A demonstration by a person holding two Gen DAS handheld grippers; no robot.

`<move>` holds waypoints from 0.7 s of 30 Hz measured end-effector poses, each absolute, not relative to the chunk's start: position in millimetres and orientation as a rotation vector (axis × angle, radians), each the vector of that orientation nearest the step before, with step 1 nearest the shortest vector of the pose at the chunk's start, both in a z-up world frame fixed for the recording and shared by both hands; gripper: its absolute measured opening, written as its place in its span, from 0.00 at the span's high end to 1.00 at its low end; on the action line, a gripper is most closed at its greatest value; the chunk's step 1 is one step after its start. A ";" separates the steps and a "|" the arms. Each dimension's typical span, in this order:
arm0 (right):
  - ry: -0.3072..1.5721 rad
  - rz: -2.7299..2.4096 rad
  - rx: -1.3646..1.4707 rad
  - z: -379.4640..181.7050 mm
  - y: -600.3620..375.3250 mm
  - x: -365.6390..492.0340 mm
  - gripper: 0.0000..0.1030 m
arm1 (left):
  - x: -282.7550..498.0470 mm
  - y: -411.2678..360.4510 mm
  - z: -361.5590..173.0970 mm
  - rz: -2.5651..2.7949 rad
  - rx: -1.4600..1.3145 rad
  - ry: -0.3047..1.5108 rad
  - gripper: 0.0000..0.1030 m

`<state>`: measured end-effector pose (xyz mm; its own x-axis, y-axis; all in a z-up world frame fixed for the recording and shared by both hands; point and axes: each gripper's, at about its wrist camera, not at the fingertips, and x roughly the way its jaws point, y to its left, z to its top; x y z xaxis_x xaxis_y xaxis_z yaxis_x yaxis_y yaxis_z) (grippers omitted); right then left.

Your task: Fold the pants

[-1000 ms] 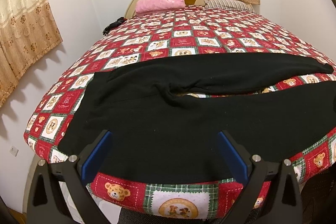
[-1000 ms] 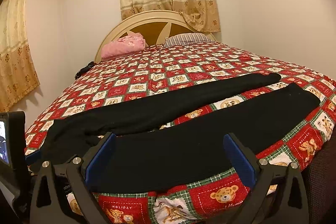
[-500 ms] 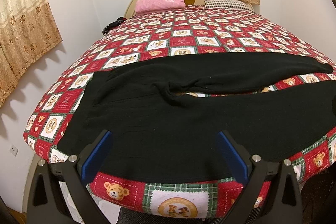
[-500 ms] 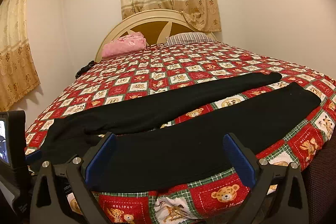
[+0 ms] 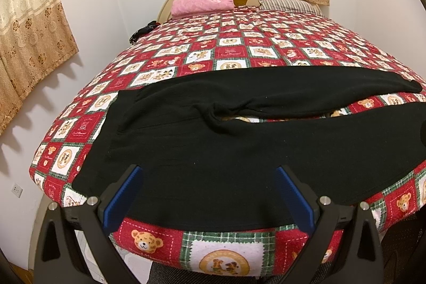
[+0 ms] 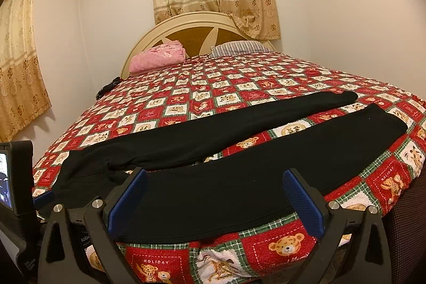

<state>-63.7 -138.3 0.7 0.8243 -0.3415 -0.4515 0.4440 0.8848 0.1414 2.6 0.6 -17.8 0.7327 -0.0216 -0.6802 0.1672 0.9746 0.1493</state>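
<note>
I am holding the left gripper [image 5: 207, 193] and the right gripper [image 6: 213, 196] just off the near edge of the bed, both with fingers spread wide and pinching nothing. The black pants [image 5: 213, 145] are lying flat across the teddy-bear quilt [image 5: 221, 257], unfolded: waistband toward 9 o'clock in the left wrist view, the two legs running off toward 3 o'clock with a strip of quilt showing between them. In the right wrist view the near leg [image 6: 266, 172] is filling the 6 o'clock area, the far leg [image 6: 239, 121] stretching toward 2 o'clock.

I am judging that the first fold has not begun. The risks I am weighing: the dark knit is thin and lying tight on a soft quilt, so a pinch may be catching quilt along with cloth, or only one layer. The crotch [image 5: 213, 119] is bunching into a small ridge, which could be dragging a crease into the fold. Uneven lifts between my two grippers would be skewing the legs.
</note>
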 end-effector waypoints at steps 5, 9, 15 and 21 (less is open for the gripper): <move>0.433 -0.422 0.247 0.4 -138.1 -63.5 0.01 | 2.8 0.7 -17.9 -0.104 0.206 0.745 0.02; 0.436 -0.421 0.247 0.1 -137.4 -63.1 0.01 | 1.6 -2.3 -19.0 -0.105 0.205 0.749 0.02; 0.443 -0.418 0.246 -0.8 -138.9 -61.5 0.01 | 2.2 -2.2 -19.5 -0.104 0.201 0.754 0.02; 0.452 -0.423 0.242 -4.2 -140.9 -59.1 0.01 | 8.2 0.1 -23.8 -0.108 0.201 0.768 0.02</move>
